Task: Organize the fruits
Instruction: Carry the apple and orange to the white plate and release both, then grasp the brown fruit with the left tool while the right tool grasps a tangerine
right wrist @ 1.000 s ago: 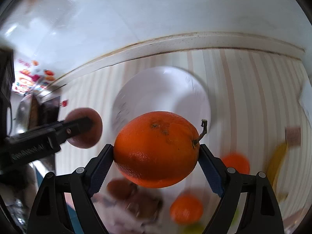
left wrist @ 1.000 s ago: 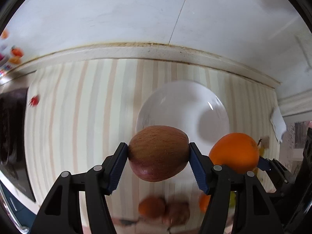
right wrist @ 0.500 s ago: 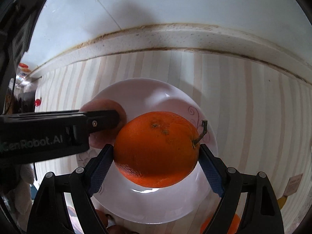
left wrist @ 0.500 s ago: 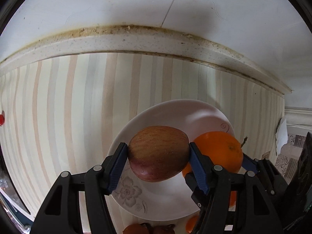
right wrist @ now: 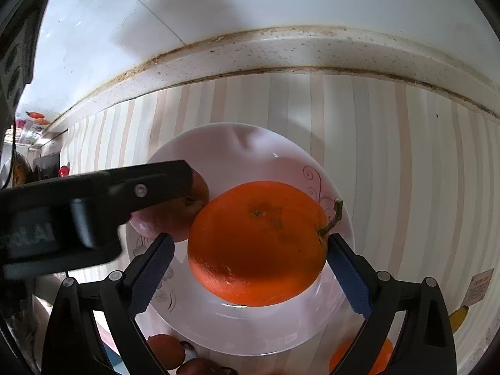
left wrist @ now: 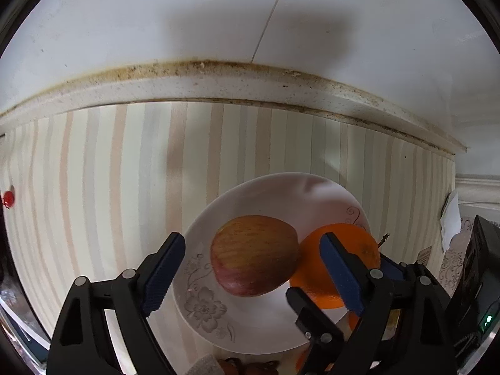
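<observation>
A red-yellow apple (left wrist: 253, 254) lies on the white flowered plate (left wrist: 206, 309), between the spread fingers of my left gripper (left wrist: 253, 270), which is open with gaps on both sides. An orange (right wrist: 257, 242) with a stem rests on the same plate (right wrist: 237, 328), touching the apple (right wrist: 175, 218). My right gripper (right wrist: 250, 270) is open around the orange, its pads just off the peel. The orange (left wrist: 315, 278) also shows in the left wrist view, partly hidden by my left finger.
The plate sits on a striped cloth (left wrist: 109, 187) near the wall's stained back edge (left wrist: 218, 87). More fruit lies in front of the plate: an orange (right wrist: 359, 359), brownish fruits (right wrist: 165, 351) and a banana tip (right wrist: 457, 317). A small red object (left wrist: 8, 198) lies far left.
Both grippers came down to the plate and opened. The apple and the orange left the pads and now rest on the plate side by side.
</observation>
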The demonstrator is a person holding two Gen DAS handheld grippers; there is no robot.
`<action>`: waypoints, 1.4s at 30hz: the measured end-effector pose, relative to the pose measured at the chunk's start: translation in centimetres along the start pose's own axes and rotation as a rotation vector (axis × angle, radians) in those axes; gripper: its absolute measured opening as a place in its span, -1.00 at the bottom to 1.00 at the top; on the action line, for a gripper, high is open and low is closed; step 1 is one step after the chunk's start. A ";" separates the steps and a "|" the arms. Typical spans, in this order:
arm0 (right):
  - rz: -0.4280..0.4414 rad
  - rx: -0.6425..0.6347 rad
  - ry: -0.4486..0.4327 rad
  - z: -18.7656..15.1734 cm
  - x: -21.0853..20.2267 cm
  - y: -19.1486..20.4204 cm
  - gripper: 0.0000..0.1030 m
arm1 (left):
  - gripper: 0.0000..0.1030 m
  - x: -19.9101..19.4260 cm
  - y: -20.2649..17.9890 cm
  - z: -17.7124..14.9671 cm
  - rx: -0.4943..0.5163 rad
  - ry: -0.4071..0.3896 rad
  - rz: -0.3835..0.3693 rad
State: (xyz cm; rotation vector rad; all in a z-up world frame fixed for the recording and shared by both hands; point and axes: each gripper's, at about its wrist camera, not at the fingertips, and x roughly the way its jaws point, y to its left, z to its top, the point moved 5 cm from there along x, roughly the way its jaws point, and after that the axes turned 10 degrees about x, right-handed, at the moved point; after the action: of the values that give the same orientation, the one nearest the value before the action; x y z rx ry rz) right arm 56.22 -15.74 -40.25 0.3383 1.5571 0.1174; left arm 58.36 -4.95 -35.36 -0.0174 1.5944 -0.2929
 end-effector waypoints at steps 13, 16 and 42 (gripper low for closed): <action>-0.012 0.002 -0.084 -1.0 -3.8 -0.1 0.95 | 0.72 -5.2 0.9 -2.4 0.016 -0.118 0.075; -0.036 -0.011 -0.092 -2.2 -5.1 -0.2 0.96 | 0.72 -6.3 0.9 -3.9 0.011 -0.145 0.110; -0.023 0.134 -0.142 -18.0 -11.8 -2.1 0.95 | 0.72 -9.3 0.2 -19.1 0.137 -0.172 0.145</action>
State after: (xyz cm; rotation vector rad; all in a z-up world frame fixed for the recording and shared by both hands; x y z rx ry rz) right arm 37.86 -18.64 -29.18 0.4249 1.4305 -0.0286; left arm 40.05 0.35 -25.97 0.1740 1.3942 -0.2791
